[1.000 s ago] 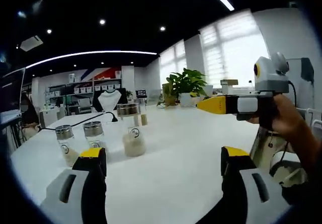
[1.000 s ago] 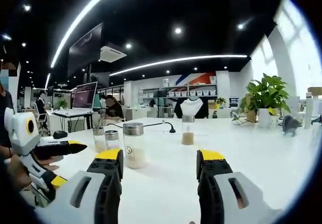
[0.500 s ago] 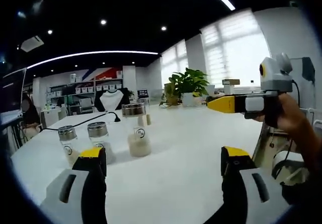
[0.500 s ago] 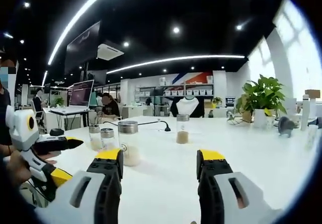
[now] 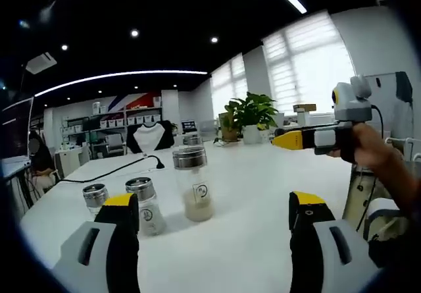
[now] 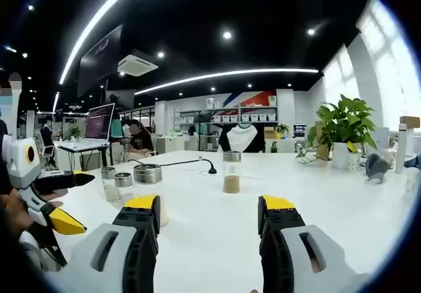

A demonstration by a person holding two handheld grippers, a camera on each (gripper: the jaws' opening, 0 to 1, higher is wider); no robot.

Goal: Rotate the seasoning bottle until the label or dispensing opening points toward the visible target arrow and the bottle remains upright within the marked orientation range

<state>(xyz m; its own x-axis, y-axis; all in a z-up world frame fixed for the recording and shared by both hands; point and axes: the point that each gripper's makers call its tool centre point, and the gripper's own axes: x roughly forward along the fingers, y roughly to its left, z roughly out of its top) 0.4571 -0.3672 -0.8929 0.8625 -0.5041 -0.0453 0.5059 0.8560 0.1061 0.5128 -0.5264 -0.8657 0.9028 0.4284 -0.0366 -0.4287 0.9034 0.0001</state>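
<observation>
Left tongs spread wide with nothing between the yellow-tipped jaws, hovering low over the white table. Right tongs likewise wide open and empty, raised over the same table. In the left gripper view, tall seasoning bottle standing upright on the table just beyond the left jaw, metal cap on top, pale powder in the lower part, small round label facing the camera. Two shorter jars close by on its left, also upright. Black cable trailing across the far side of the table. Potted plant at the far edge near the windows. Fourth bottle with brown contents standing apart, farther out, seen in the right gripper view
</observation>
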